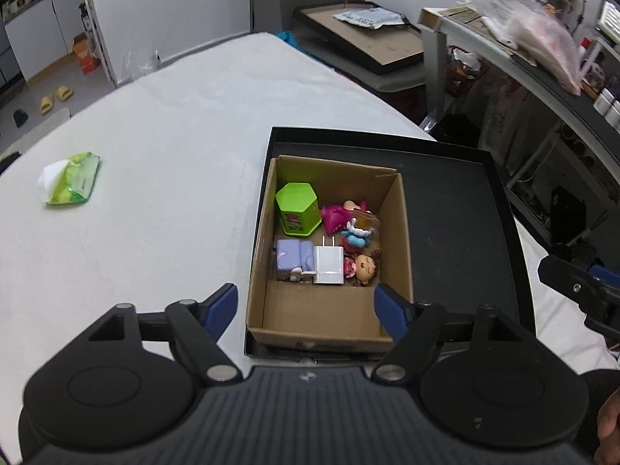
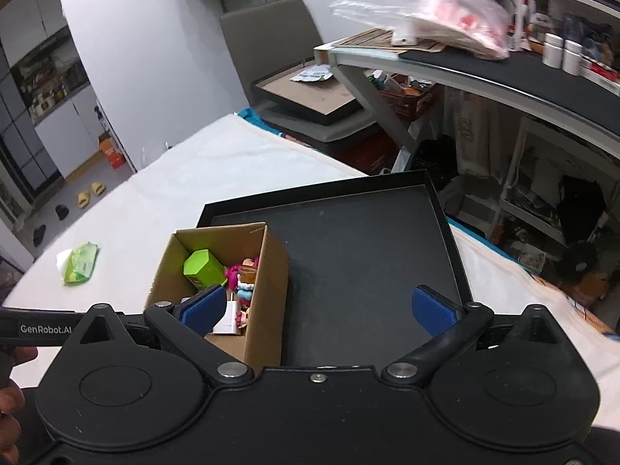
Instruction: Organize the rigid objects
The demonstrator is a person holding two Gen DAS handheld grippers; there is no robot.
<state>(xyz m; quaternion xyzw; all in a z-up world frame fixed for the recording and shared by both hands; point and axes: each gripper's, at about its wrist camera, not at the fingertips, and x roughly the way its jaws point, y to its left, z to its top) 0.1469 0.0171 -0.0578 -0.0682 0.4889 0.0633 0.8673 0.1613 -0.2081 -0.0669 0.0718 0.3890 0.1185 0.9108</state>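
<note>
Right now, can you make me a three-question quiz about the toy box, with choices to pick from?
1. Where is the cardboard box?
A. in the black tray
B. on the floor
C. on a chair

2. What colour is the six-sided tin?
A. red
B. green
C. black

3. How are the left tongs?
A. shut on a doll
B. shut on the charger
C. open, holding nothing

Answers: 1 A, tray rim surrounds the box. 2 B, it is bright green. 3 C, the blue pads are apart and bare.

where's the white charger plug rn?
In the left wrist view the white charger plug lies inside the cardboard box, between the purple toy on its left and the doll figure on its right.
</note>
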